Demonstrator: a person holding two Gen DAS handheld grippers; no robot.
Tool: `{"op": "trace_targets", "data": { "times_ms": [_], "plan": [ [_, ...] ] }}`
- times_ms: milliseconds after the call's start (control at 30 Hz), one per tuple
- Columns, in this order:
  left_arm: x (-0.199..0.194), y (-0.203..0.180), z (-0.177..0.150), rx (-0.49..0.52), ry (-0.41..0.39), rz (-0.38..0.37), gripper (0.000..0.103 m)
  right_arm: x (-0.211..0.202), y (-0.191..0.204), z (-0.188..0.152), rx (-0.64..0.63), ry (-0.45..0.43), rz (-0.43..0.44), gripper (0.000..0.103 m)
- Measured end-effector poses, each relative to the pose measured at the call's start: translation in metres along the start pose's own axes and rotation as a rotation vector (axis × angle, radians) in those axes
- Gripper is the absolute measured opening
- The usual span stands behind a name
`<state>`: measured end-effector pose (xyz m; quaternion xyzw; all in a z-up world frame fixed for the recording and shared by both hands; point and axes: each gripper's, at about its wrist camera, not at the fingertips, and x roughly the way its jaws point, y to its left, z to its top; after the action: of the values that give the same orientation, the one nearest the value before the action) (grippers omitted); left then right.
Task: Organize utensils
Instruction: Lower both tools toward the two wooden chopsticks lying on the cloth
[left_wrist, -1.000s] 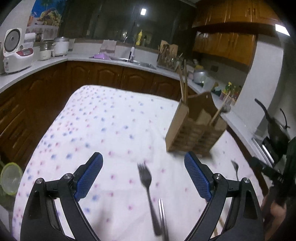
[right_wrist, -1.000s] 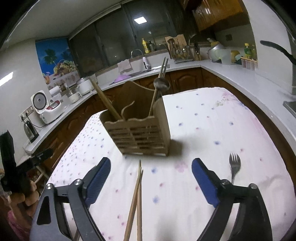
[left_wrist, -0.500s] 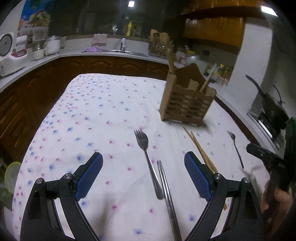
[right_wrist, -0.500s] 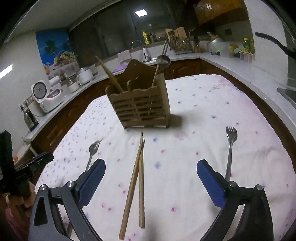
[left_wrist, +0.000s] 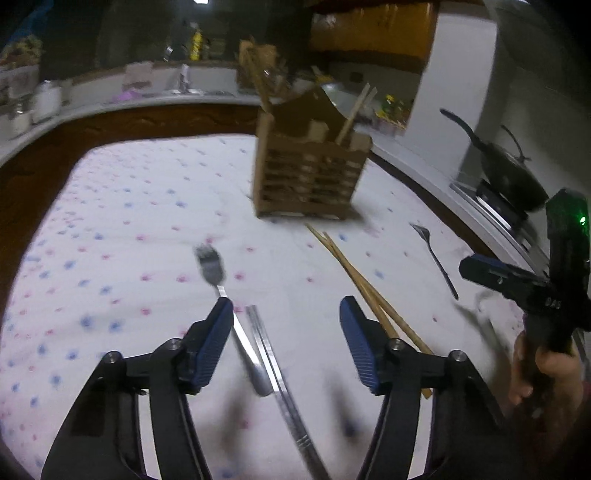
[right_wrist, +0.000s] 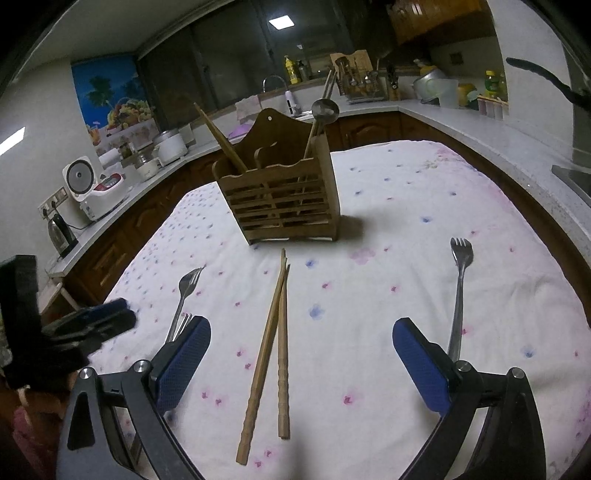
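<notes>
A wooden utensil holder stands on the flowered tablecloth, with chopsticks and a ladle in it. A pair of wooden chopsticks lies in front of it. My left gripper is open, low over a fork and metal chopsticks. My right gripper is open, straddling the wooden chopsticks. A second fork lies to the right.
The table is ringed by a kitchen counter with a rice cooker, a kettle and a sink. A pan sits on the stove at right. The right gripper's body shows in the left wrist view.
Both grippers have pulled back and dropped lower toward the table. The left one now sits over the fork and metal chopsticks; the right one over the wooden chopsticks. The left view is blurred by motion.
</notes>
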<state>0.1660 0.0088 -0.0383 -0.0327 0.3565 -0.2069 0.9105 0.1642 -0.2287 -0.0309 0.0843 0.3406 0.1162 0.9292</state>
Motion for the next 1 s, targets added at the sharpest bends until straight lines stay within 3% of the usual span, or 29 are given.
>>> {"op": "trace_targets", "data": {
  "times_ms": [267, 433, 533, 733, 833, 900, 1000],
  "plan": [
    [0.053, 0.005, -0.012, -0.004, 0.195, 0.0, 0.049, 0.005, -0.003, 0.0, 0.009, 0.01, -0.016, 0.1],
    [0.046, 0.01, -0.018, 0.023, 0.219, -0.013, 0.046, 0.01, -0.006, 0.002, 0.018, 0.02, -0.019, 0.1],
    [0.044, 0.013, -0.021, 0.056, 0.246, 0.056, 0.041, 0.012, -0.006, 0.004, 0.021, 0.018, -0.014, 0.1],
    [0.042, 0.023, -0.015, 0.005, 0.243, 0.04, 0.04, 0.017, -0.002, 0.007, 0.009, 0.021, -0.004, 0.1],
    [0.039, 0.014, -0.012, 0.048, 0.218, 0.08, 0.04, 0.018, -0.002, 0.008, 0.007, 0.021, -0.005, 0.1],
    [0.037, 0.014, -0.009, 0.057, 0.211, 0.111, 0.033, 0.018, -0.003, 0.008, 0.01, 0.023, -0.002, 0.1],
    [0.03, 0.016, -0.001, 0.019, 0.181, 0.045, 0.029, 0.019, -0.005, 0.009, 0.017, 0.022, -0.007, 0.1]
  ]
}}
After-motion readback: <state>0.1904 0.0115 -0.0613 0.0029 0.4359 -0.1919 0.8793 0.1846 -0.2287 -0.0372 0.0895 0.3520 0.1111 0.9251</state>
